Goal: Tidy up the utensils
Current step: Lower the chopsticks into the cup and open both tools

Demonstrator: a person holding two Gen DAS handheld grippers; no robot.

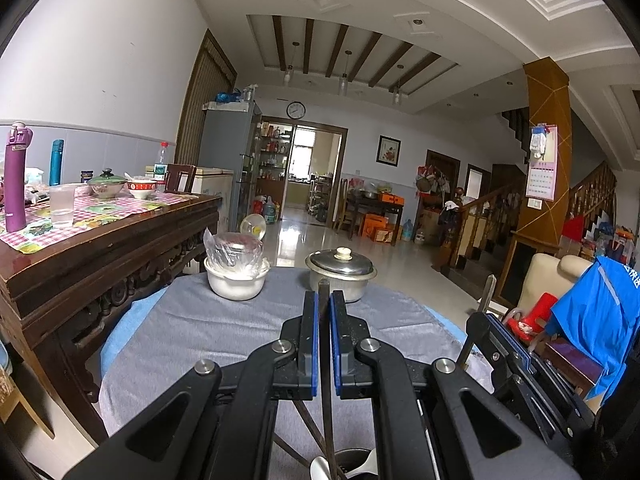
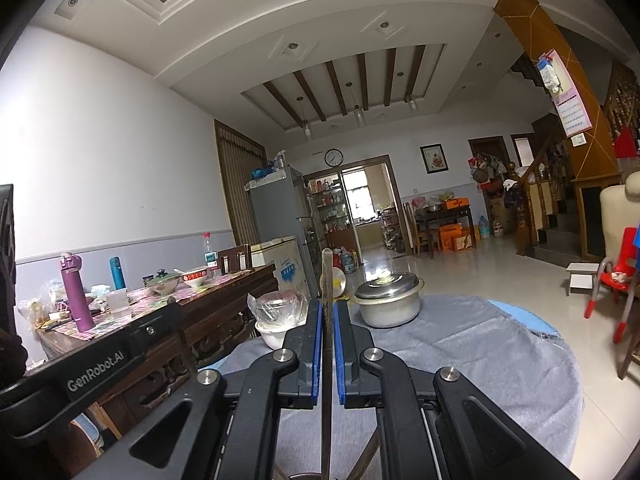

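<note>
My left gripper is shut on a dark chopstick that stands upright between its blue pads. Its lower end reaches down toward a dark utensil holder at the bottom edge, where white spoons show. My right gripper is shut on a pale chopstick held upright, its tip above the fingers. In the left wrist view the right gripper shows at the right with that chopstick sticking up.
A round table with a grey cloth holds a lidded metal pot and a white bowl with a wrapped container. A dark wooden table with bottles and bowls stands left. A red chair stands right.
</note>
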